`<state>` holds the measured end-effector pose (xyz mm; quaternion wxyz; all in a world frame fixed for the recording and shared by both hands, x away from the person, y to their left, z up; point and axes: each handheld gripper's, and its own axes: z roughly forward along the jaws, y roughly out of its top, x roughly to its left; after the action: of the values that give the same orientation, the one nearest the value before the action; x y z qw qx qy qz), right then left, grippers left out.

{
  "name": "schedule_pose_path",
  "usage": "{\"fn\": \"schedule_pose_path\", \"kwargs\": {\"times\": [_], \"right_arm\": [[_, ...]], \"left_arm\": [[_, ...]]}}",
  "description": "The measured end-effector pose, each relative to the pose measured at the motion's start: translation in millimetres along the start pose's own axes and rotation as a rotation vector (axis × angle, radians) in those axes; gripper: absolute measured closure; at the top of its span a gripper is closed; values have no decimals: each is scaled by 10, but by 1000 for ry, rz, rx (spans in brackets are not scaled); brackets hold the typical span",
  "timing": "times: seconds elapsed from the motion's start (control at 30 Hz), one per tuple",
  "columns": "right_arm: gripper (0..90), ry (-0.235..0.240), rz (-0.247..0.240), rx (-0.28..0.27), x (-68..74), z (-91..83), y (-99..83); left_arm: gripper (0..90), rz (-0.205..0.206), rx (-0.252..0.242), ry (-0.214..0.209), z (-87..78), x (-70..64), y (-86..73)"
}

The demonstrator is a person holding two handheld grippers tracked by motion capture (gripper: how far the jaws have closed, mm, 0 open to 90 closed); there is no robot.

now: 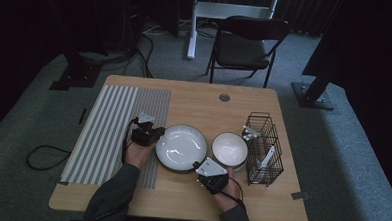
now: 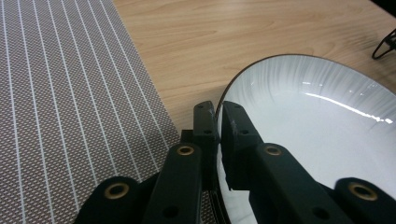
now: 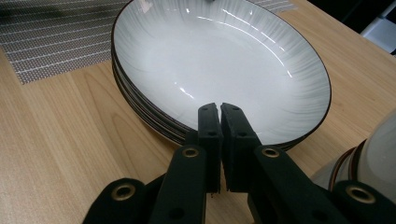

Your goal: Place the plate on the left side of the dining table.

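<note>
Both grippers pinch the top plate point(image 1: 181, 146) of the stack beside the striped placemat point(image 1: 113, 132), left gripper point(image 2: 218, 122) and right gripper point(image 3: 220, 122) at separate rim points, seemingly to lift it level

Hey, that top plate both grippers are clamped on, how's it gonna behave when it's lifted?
The top plate looks glazed and glossy, so probably slippery in the thin jaws. It seems rigid ceramic: likely heavyish and breakable. Left gripper and right gripper pinch opposite rims, so it should lift level.
</note>
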<state>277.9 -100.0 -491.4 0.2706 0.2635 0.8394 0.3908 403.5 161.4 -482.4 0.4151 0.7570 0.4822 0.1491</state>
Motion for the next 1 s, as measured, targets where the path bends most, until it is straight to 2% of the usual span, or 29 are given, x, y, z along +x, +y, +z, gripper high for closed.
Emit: {"fn": "schedule_pose_path", "kwargs": {"times": [0.2,0.5,0.73,1.0], "right_arm": [[879,-19,0,7,-1,12,1],[873,-41,-12,26,43,66,17],[866,-48,8,30,72,118,26],[864,-51,13,33,68,142,42]], "left_arm": [[868,2,-7,9,-25,-7,8],[872,-19,-41,19,-87,23,31],[867,-23,-55,20,-112,57,39],[771,-67,-48,-2,-63,89,-31]]}}
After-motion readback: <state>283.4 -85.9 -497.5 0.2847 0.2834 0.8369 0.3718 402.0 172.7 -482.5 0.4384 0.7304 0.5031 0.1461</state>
